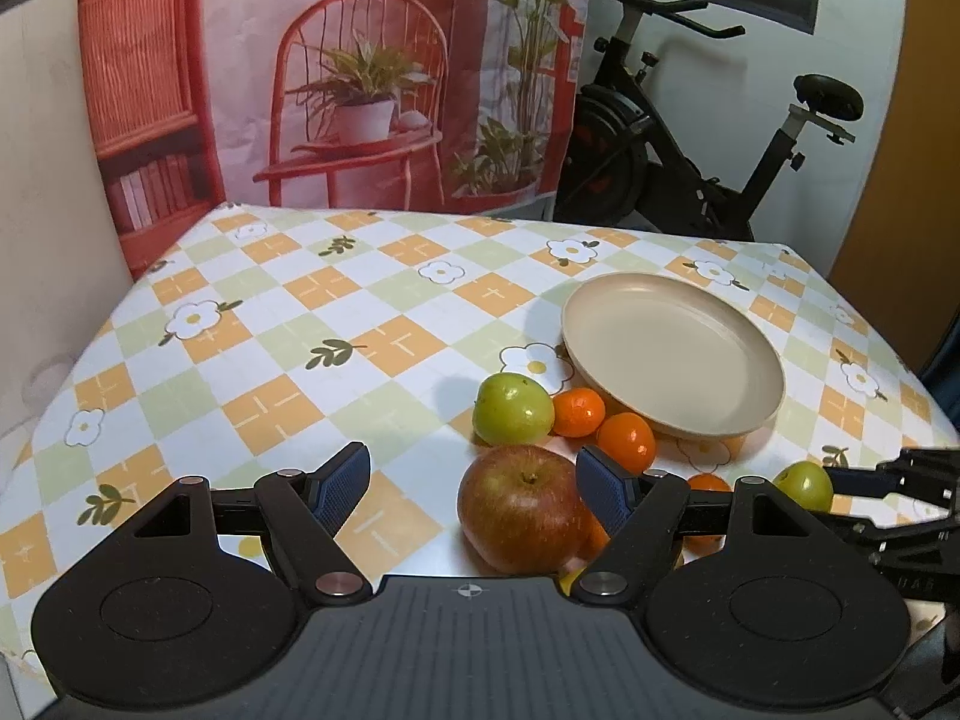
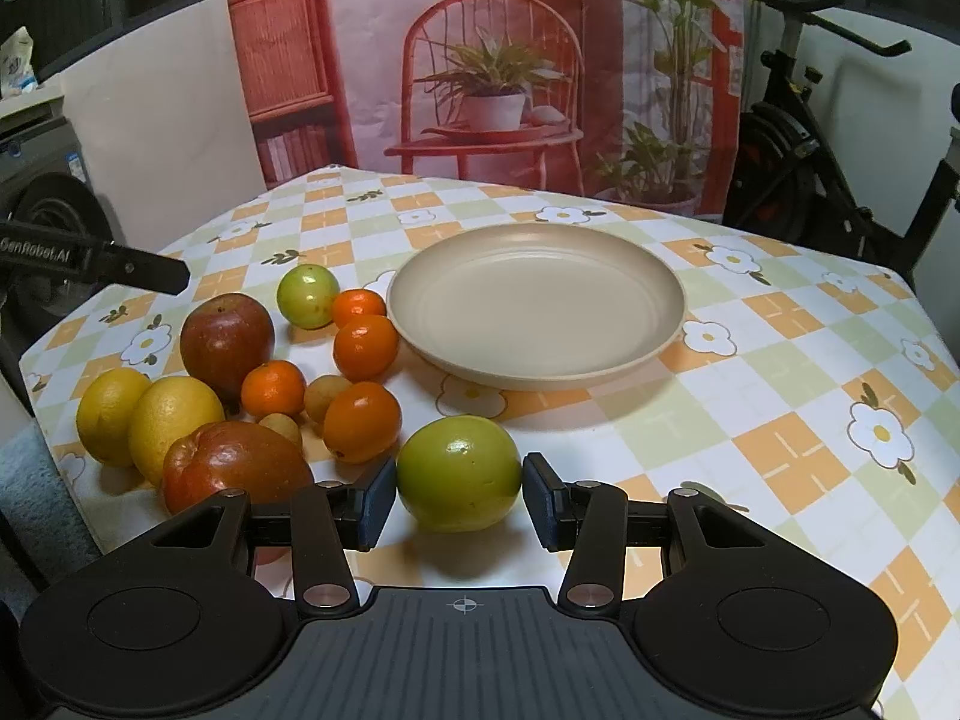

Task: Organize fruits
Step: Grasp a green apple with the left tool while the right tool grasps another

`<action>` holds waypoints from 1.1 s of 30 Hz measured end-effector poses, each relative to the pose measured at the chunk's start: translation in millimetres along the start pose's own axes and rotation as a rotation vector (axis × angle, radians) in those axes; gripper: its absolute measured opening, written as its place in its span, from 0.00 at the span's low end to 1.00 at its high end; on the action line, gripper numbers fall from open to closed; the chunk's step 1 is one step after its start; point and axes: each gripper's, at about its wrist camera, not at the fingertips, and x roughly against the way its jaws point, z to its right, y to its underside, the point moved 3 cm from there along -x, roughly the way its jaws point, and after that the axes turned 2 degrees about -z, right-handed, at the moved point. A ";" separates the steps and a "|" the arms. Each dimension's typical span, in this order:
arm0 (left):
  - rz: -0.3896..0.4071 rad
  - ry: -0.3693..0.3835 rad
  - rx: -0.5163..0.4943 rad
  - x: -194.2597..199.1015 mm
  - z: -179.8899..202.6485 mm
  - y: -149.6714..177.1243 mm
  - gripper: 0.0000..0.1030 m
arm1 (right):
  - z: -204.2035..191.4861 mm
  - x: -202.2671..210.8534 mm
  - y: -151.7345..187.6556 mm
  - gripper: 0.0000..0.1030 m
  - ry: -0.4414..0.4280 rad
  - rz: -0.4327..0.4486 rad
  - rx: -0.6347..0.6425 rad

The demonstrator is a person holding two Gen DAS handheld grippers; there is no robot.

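One beige plate (image 2: 536, 306), two red apples, two lemons, right tongs (image 2: 459, 501) pinching green fruit (image 2: 459, 471), left tongs (image 1: 471, 489) spread.

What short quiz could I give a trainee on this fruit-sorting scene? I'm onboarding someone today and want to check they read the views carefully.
1. True or false: the plate already holds some fruit.
2. What sits between the pads of the right gripper? A) an orange B) a green fruit C) a lemon
3. Fill in: the ___ gripper stands open, with the red apple close to one finger but not clamped.

Key: 1 false, the plate is bare; 2 B; 3 the left gripper.
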 end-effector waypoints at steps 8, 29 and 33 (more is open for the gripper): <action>-0.019 0.003 0.039 -20.2 -10.5 -23.0 0.76 | 3.5 -3.9 2.5 0.41 0.000 -0.013 -0.014; -0.226 0.215 0.162 -117.7 -13.5 -35.2 0.54 | 6.5 -3.6 7.8 0.42 -0.008 0.016 -0.033; -0.230 0.238 0.199 -117.2 -17.2 -31.5 0.55 | 7.4 -3.4 8.9 0.42 -0.012 0.020 -0.041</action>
